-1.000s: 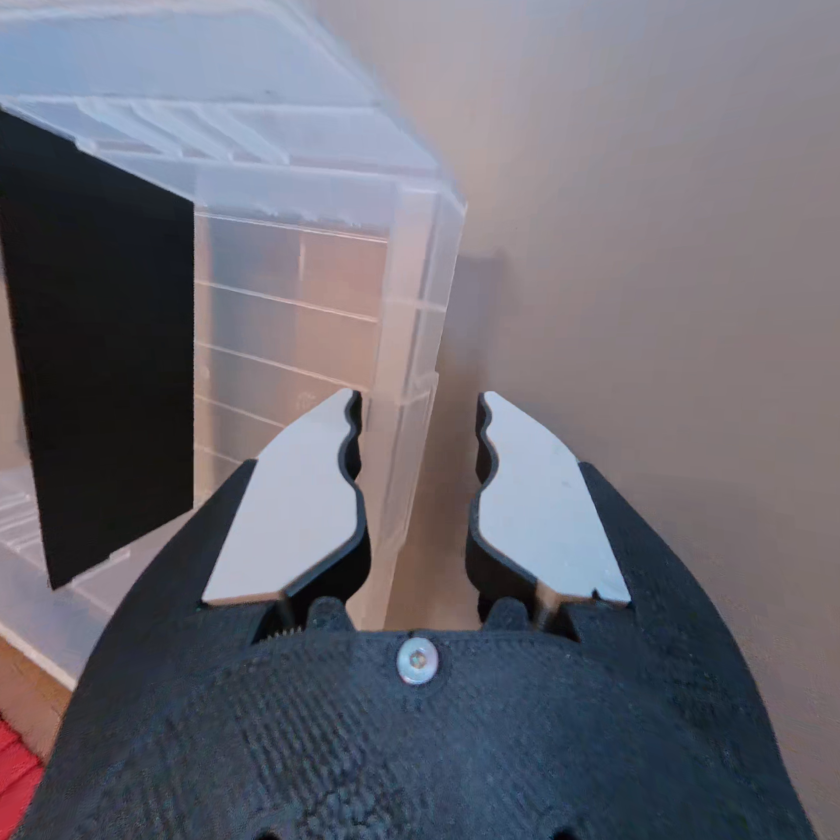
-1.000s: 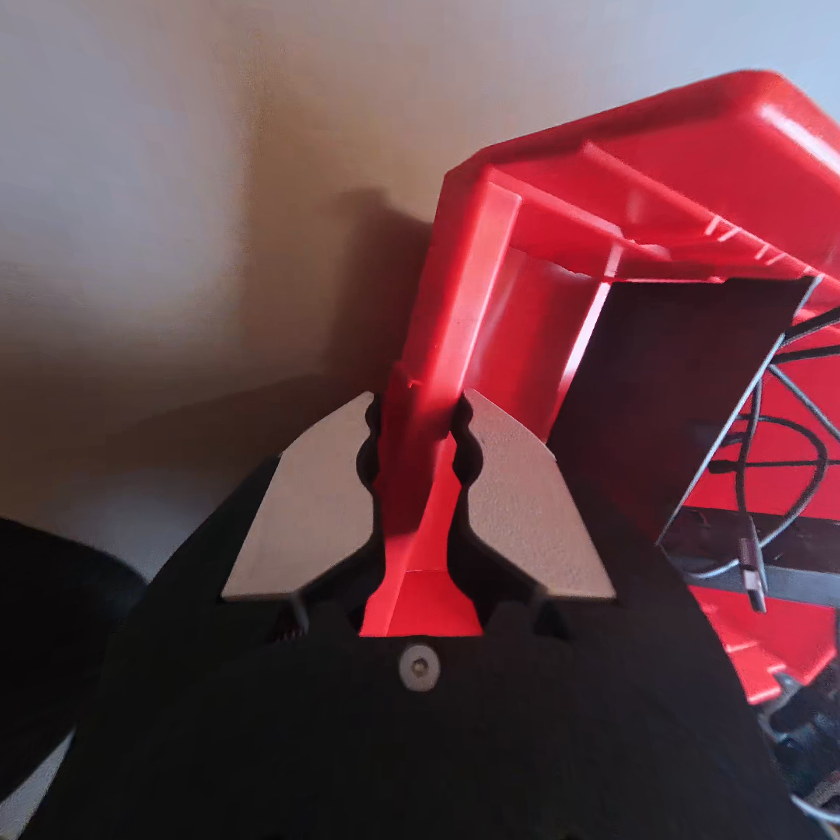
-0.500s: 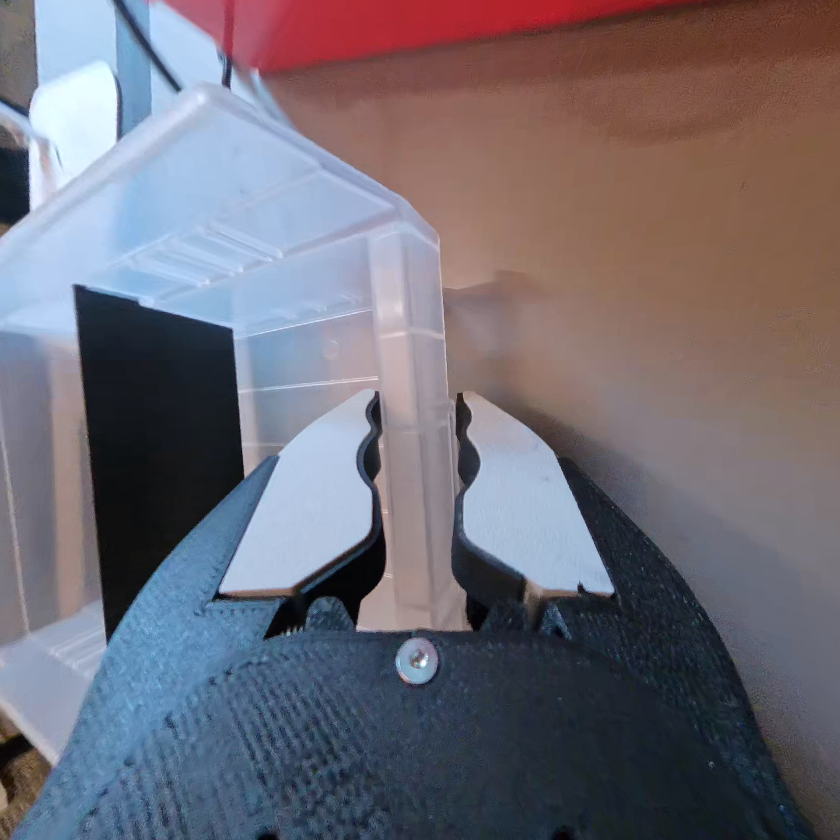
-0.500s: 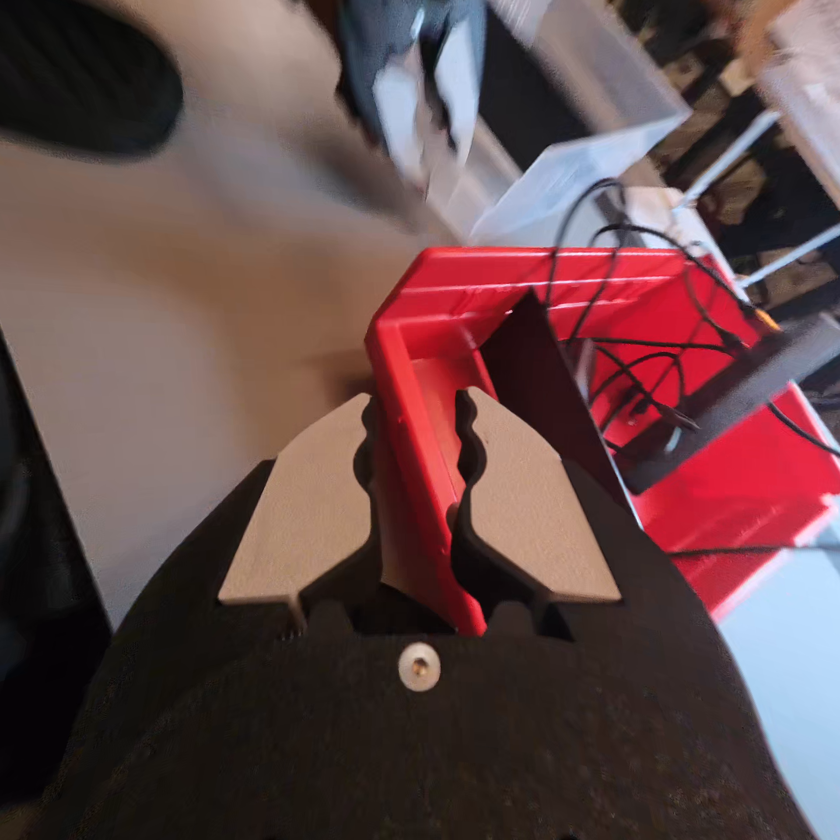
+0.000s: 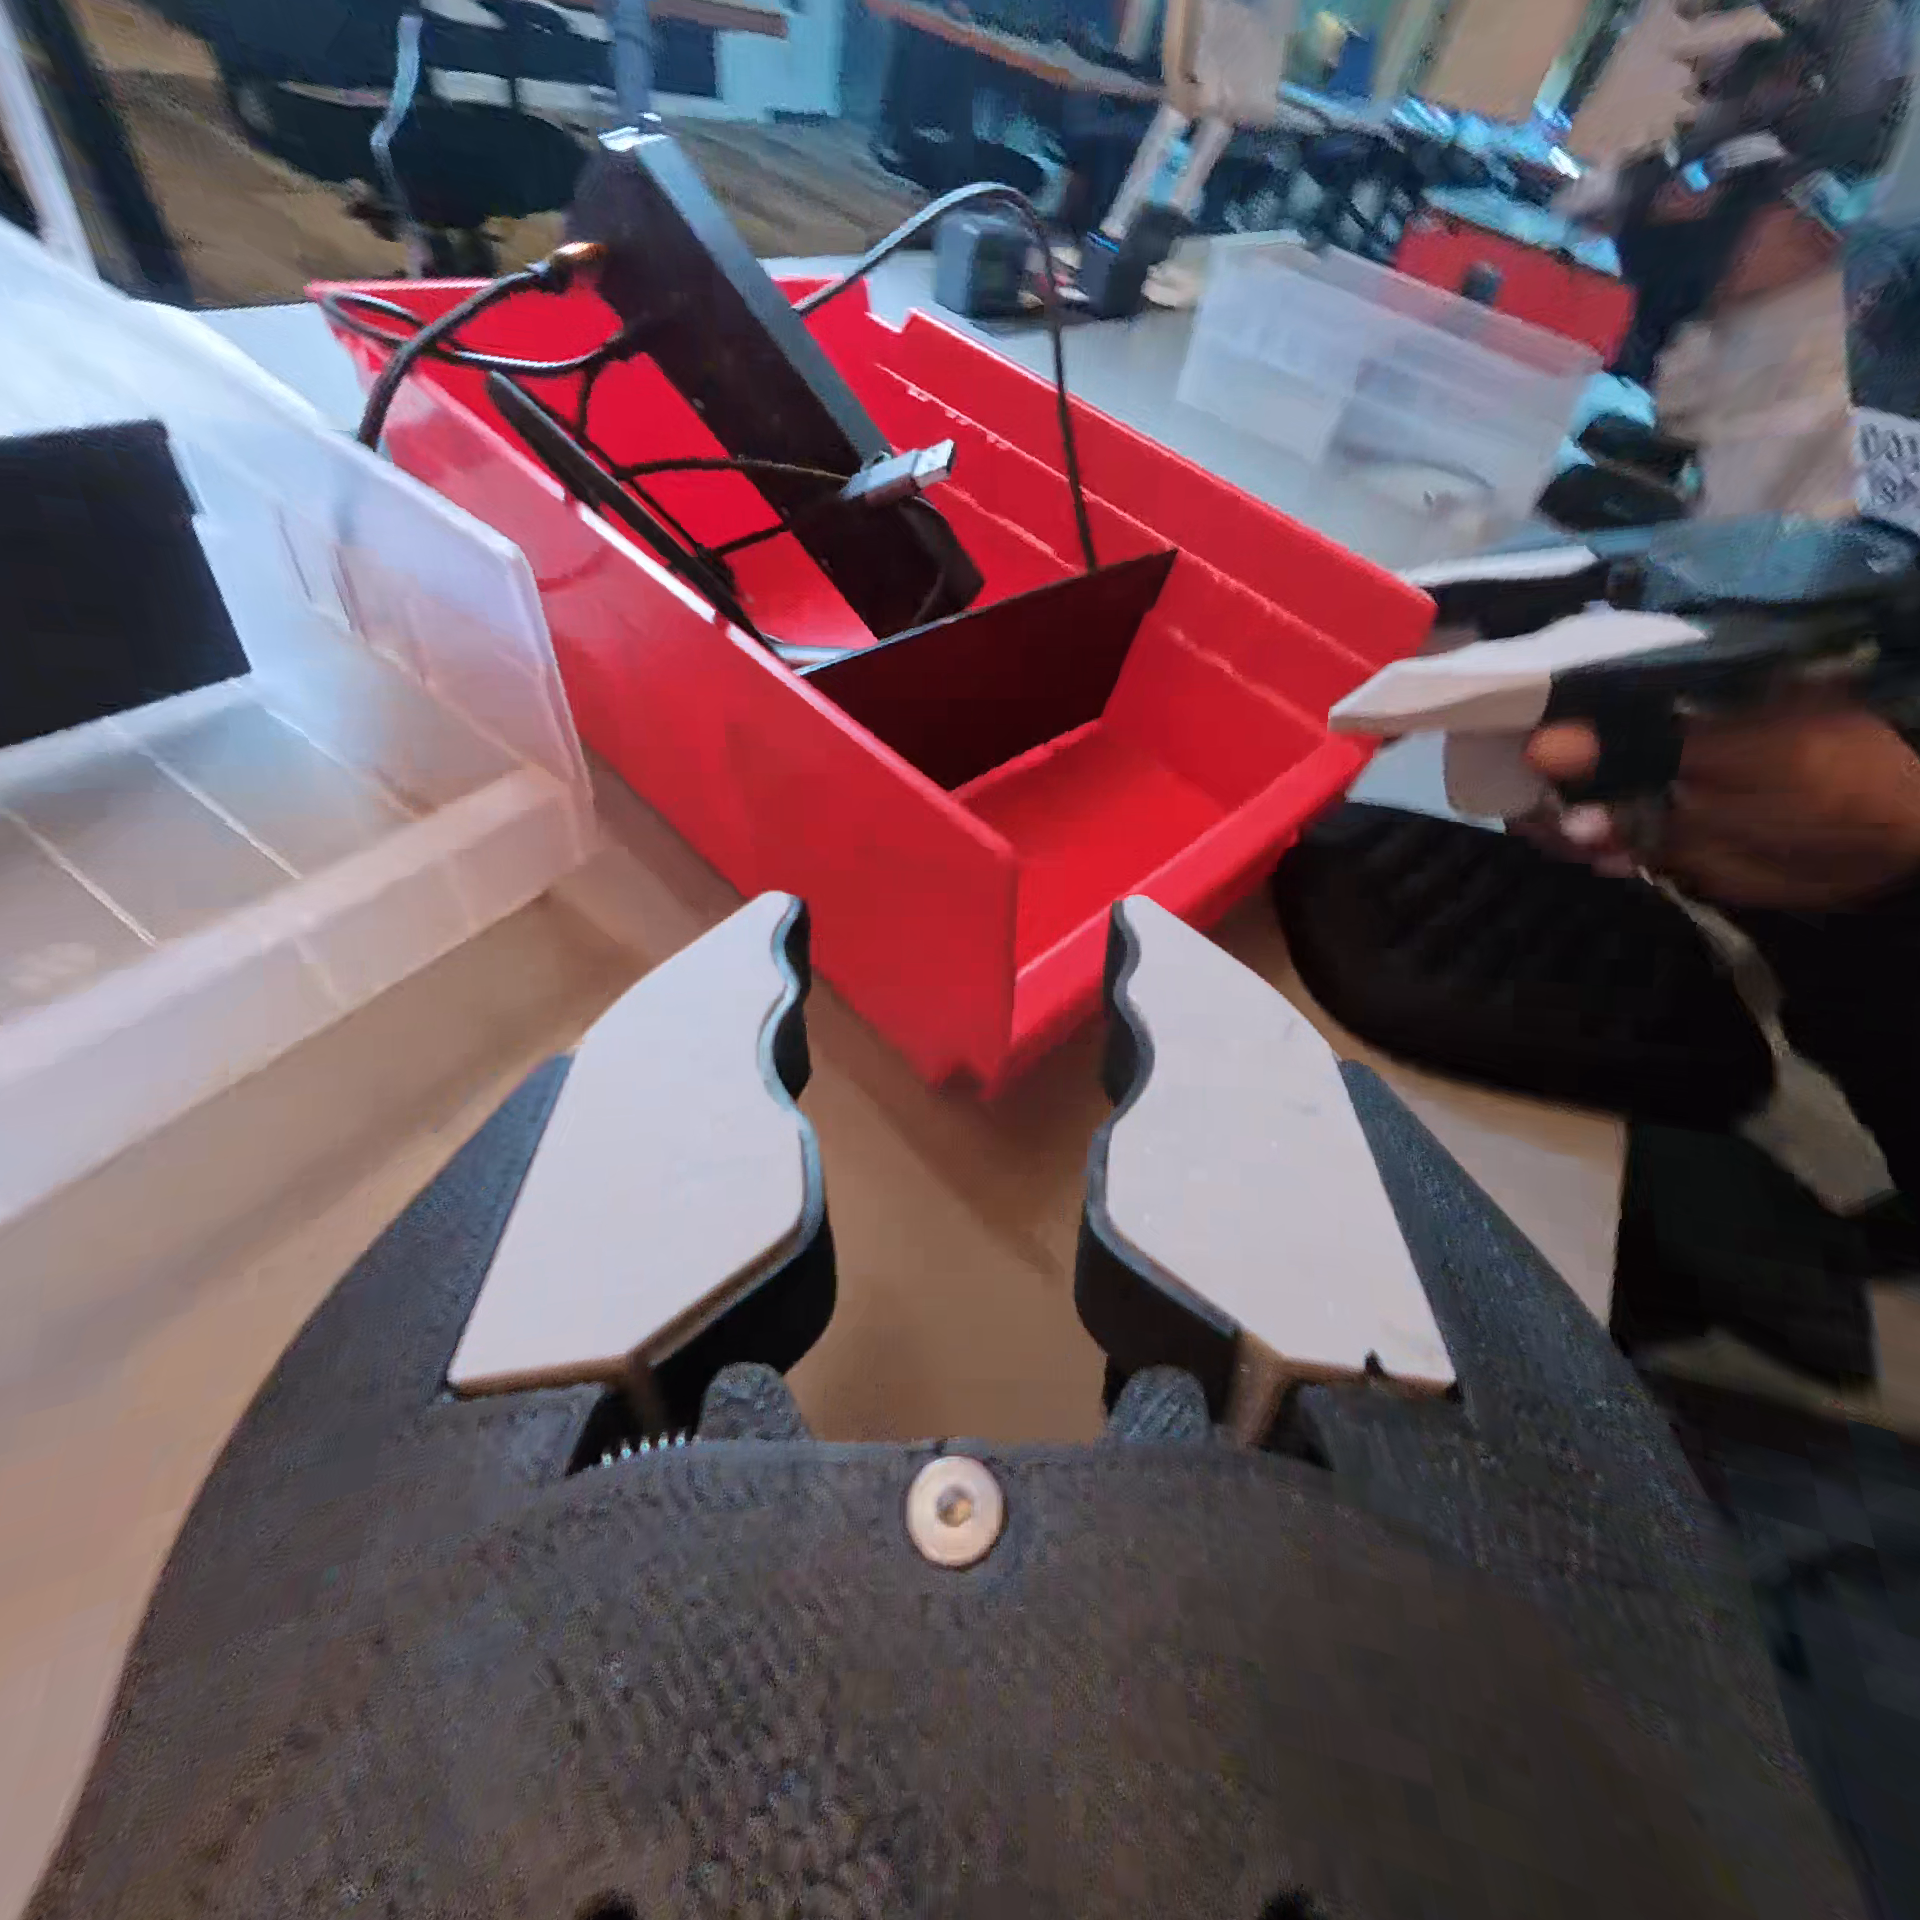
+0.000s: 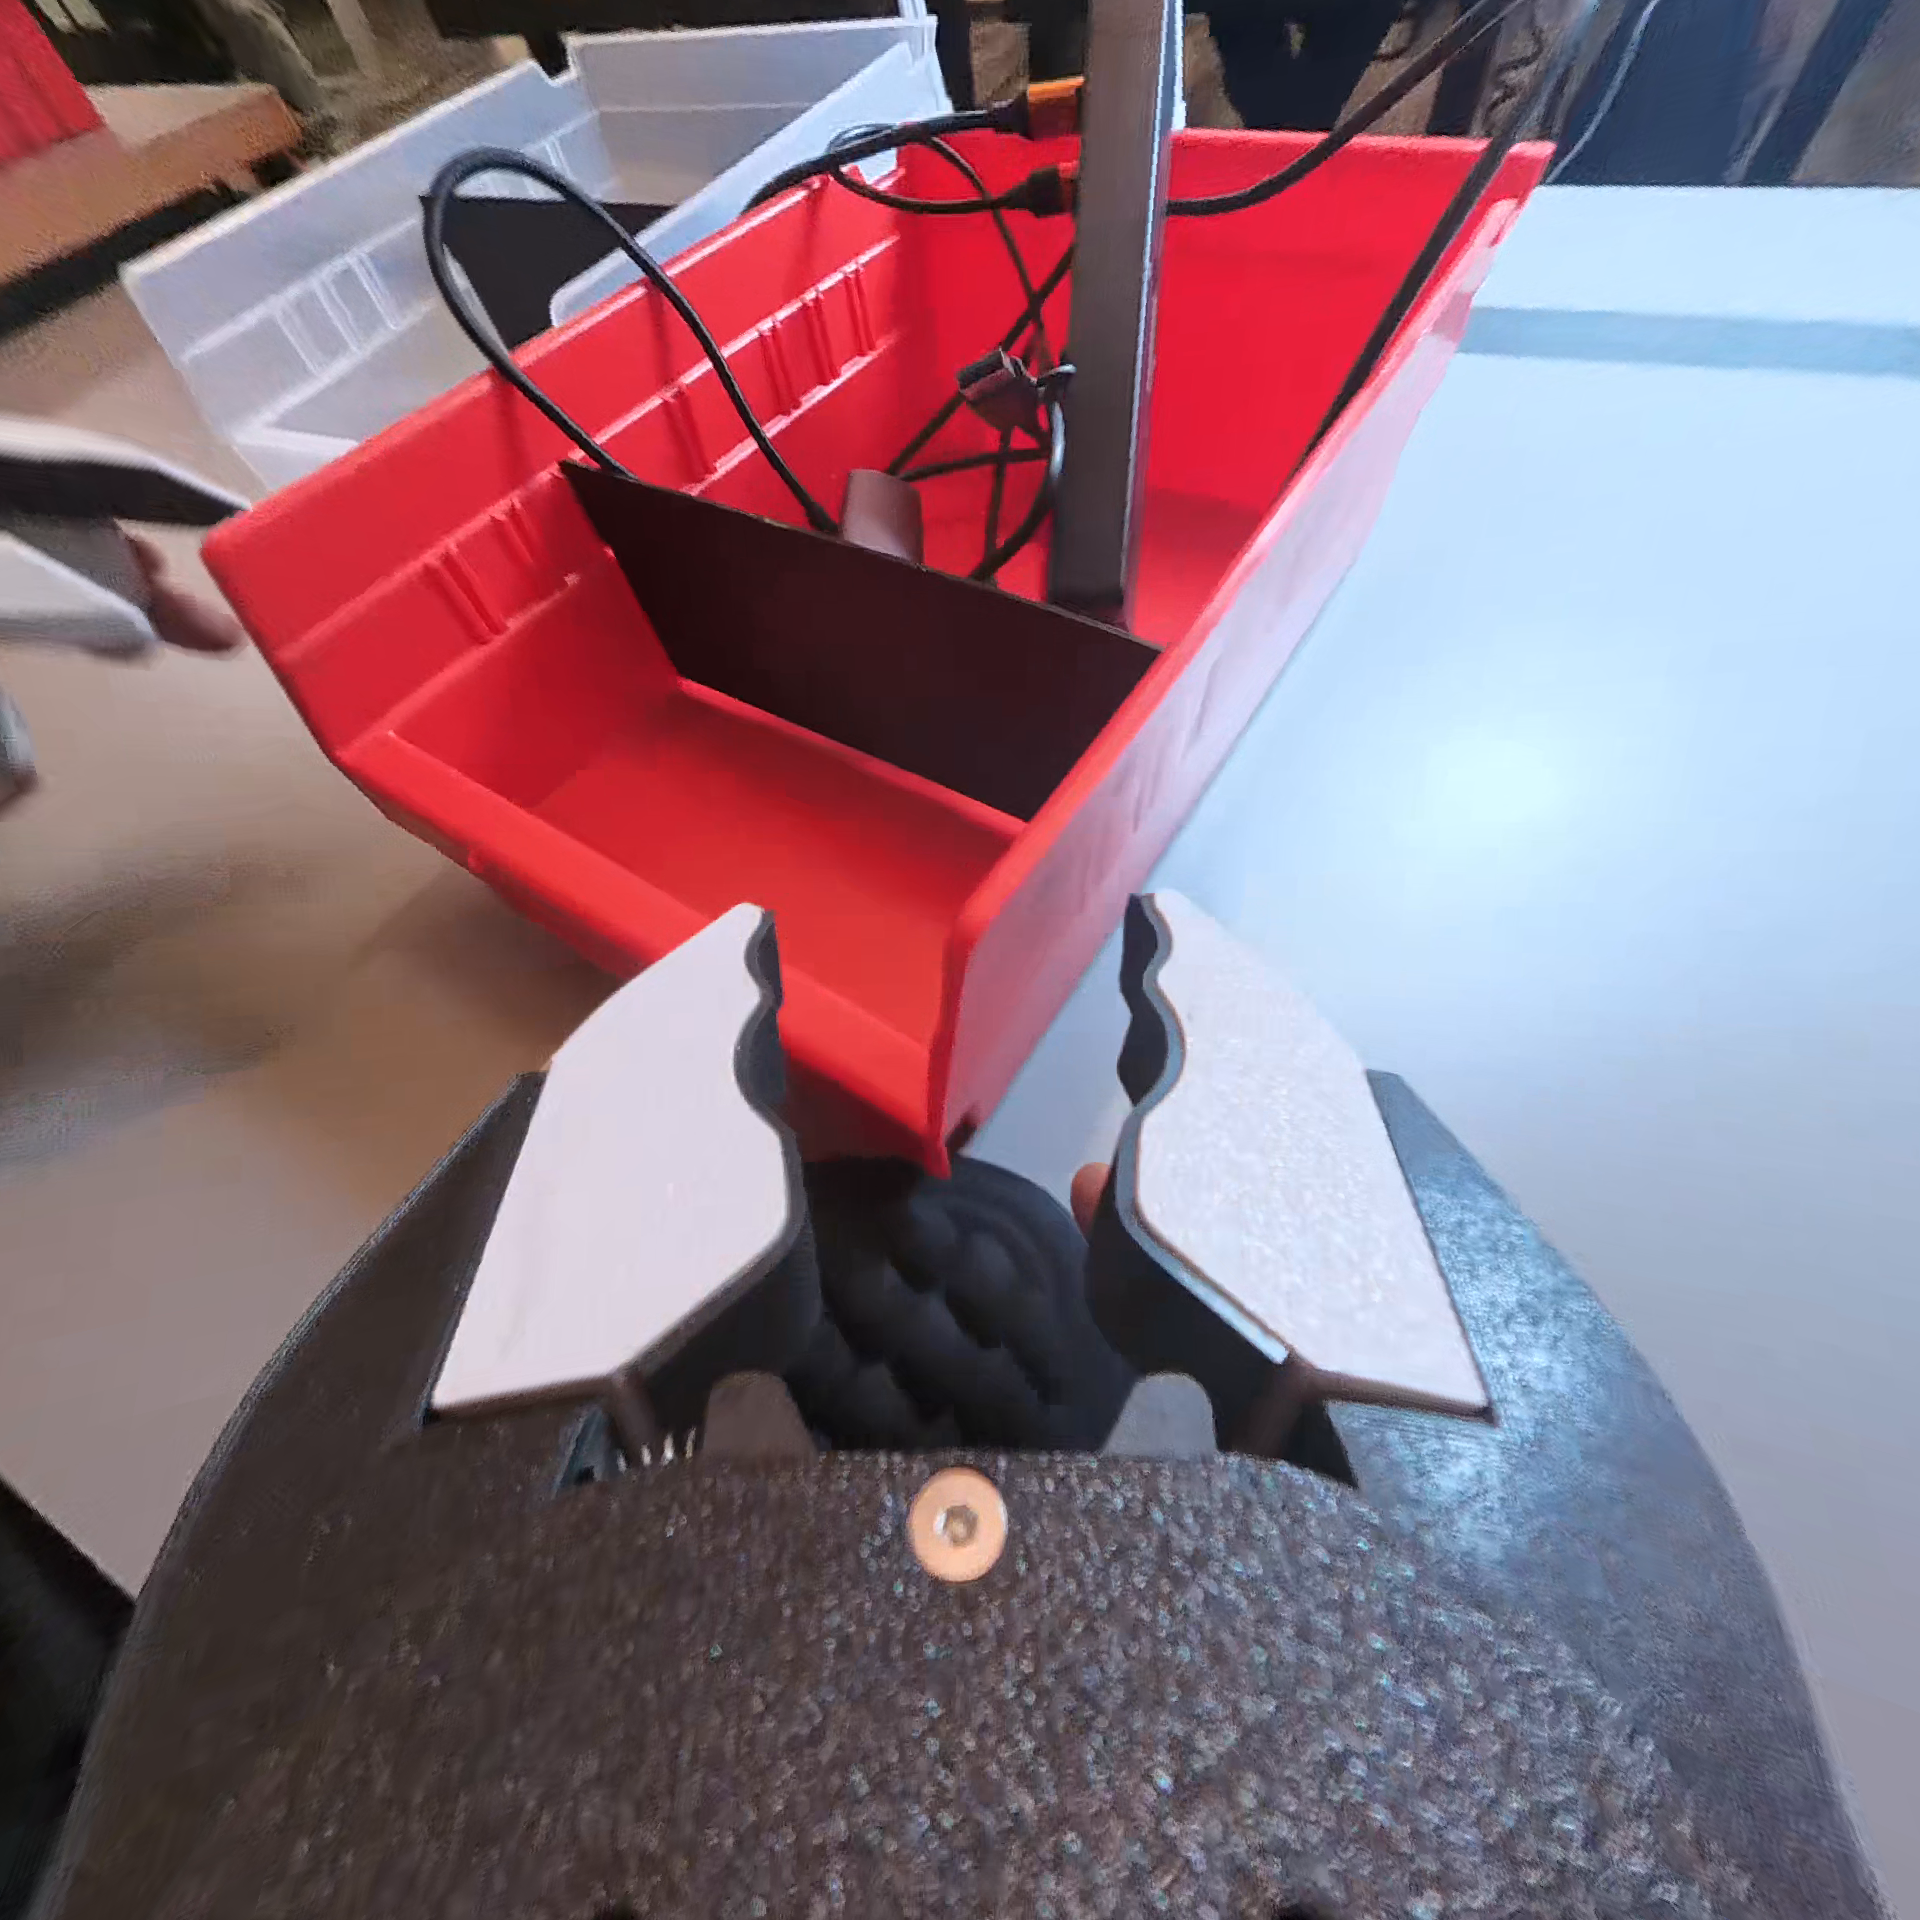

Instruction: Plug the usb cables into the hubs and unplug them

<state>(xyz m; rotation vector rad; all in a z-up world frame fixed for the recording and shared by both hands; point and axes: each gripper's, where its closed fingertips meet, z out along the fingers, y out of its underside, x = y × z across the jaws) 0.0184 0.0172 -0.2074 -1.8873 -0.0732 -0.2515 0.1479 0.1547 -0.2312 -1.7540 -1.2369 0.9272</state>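
Leaning upright in red bin (image 6: 665, 800): long hub (image 6: 1117, 312), lengthwise.

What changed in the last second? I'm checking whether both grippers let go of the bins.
Both let go. The left gripper released the clear bin and backed off, open. The right gripper released the red bin, now set down on the table. The cables and black divider stayed inside.

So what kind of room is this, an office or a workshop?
Probably a shared lab or workshop: a red plastic bin of black cables sits on a tabletop, with clear plastic bins on more tables behind.
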